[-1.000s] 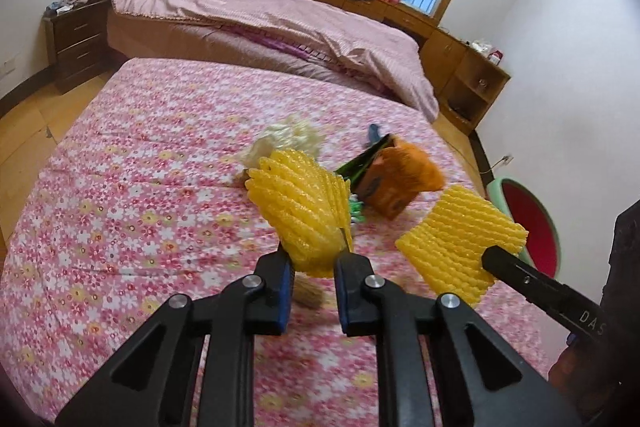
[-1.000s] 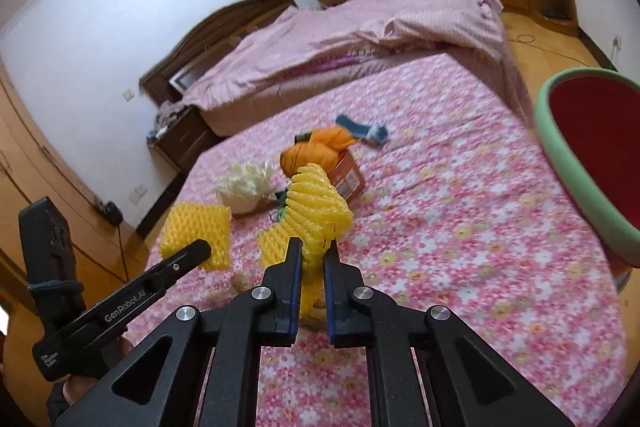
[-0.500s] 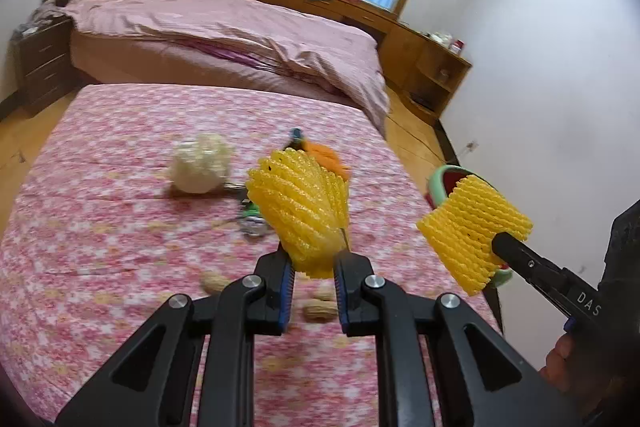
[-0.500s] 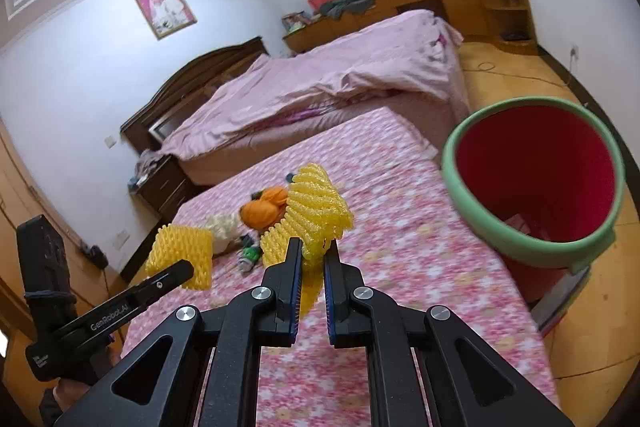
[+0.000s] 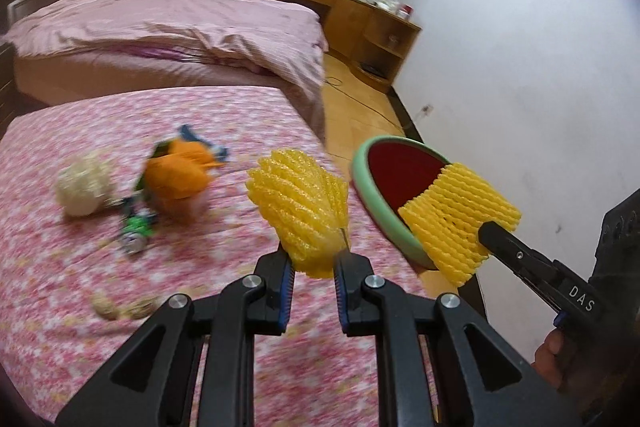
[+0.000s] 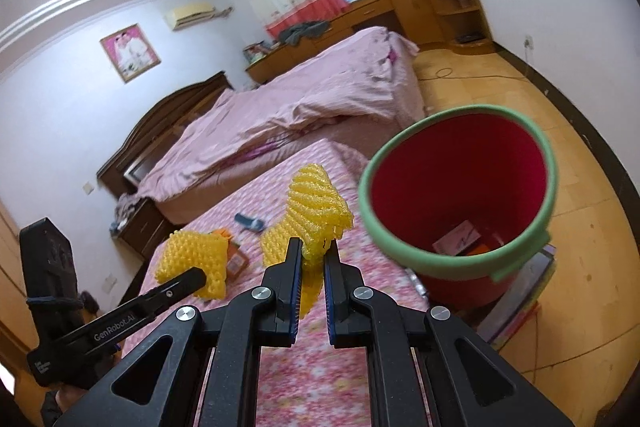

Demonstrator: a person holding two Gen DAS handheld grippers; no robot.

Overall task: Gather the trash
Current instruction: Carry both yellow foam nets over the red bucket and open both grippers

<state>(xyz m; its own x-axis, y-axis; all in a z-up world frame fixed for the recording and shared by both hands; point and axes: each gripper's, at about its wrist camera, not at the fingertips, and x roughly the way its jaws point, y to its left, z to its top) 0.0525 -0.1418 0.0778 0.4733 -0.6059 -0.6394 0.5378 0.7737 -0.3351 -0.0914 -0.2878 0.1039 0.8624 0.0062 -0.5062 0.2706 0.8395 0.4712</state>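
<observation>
My left gripper [image 5: 314, 265] is shut on a yellow foam fruit net [image 5: 300, 199], held above the flowered bed [image 5: 60, 267]. My right gripper [image 6: 312, 255] is shut on a second yellow foam net [image 6: 316, 207]; that net also shows in the left wrist view [image 5: 456, 219], held over the near rim of the red bin with a green rim [image 5: 372, 199]. In the right wrist view the bin [image 6: 548, 187] stands on the floor just right of the bed, with some trash inside. The left gripper's net shows at the left [image 6: 196, 259].
On the bed lie an orange wrapper [image 5: 176, 179], a whitish crumpled ball [image 5: 82, 187], a green-white scrap [image 5: 136, 227], a blue scrap [image 5: 192, 135] and peanut shells [image 5: 120, 307]. A second bed [image 5: 160, 35] and wooden cabinets [image 5: 376, 27] stand behind.
Both grippers have swung right with their nets toward the bin; the bin is now larger and closer, and the right net is at its rim. The bed trash has shifted left in view.
</observation>
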